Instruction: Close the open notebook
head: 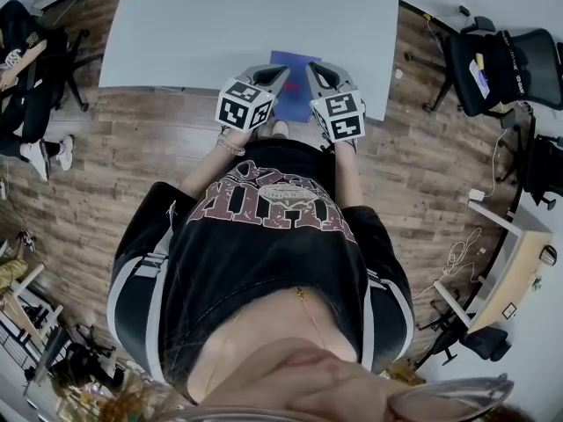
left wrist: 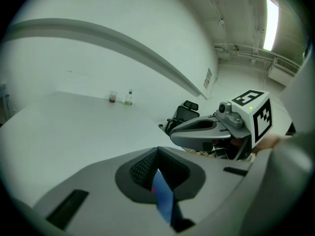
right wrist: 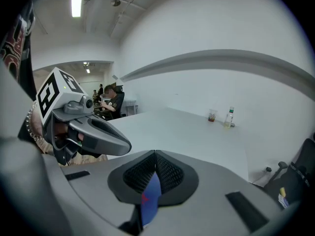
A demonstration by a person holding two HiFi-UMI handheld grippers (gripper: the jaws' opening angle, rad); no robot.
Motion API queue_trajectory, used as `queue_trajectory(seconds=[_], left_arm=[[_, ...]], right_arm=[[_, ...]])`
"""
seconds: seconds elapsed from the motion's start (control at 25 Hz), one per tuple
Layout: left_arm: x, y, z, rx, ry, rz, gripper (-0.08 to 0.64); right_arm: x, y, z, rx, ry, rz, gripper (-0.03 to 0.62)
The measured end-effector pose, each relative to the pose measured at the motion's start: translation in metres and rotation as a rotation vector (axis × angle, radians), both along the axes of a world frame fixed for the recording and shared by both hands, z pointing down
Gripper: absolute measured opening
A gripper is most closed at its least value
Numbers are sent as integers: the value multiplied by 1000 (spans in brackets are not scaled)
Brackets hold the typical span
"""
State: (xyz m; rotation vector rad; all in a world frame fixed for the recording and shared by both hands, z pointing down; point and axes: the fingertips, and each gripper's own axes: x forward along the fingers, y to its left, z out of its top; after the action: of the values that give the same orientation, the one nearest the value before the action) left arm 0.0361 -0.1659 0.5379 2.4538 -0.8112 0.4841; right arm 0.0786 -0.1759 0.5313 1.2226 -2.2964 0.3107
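A blue notebook point(head: 295, 86) lies flat near the front edge of the grey table point(head: 220, 25), showing its blue cover. My left gripper point(head: 280, 76) and right gripper point(head: 314, 70) hover side by side over its near end, above the table. Both are shut, the jaws meeting at the tips with nothing gripped. In the left gripper view the closed jaws point(left wrist: 157, 154) leave a slot with a blue sliver of notebook point(left wrist: 163, 198) showing through. The right gripper view shows the same at its jaws point(right wrist: 155, 156), with the blue sliver point(right wrist: 150, 198) below.
A small bottle point(left wrist: 129, 98) and a cup point(left wrist: 113, 97) stand at the table's far side. Black office chairs point(head: 493, 64) stand right of the table, a wooden desk point(head: 519, 271) further right. A seated person point(head: 22, 69) is at far left.
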Motion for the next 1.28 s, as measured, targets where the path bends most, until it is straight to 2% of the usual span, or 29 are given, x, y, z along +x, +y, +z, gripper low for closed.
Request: queue_trajectory(seconds=[0.56,0.88,1.28], left_arm=[[-4,-8,-70,114,119,-46,48],[-5,-13,-108,225,129,-49,48],[-9,-16,-144,318,150,-55,48]], right_arm=[[-12,-2,-57,117,-39,9,18],[-18,-6,-91,193,-68,8,18],[-23,-14,-120,257,-125,41,18]])
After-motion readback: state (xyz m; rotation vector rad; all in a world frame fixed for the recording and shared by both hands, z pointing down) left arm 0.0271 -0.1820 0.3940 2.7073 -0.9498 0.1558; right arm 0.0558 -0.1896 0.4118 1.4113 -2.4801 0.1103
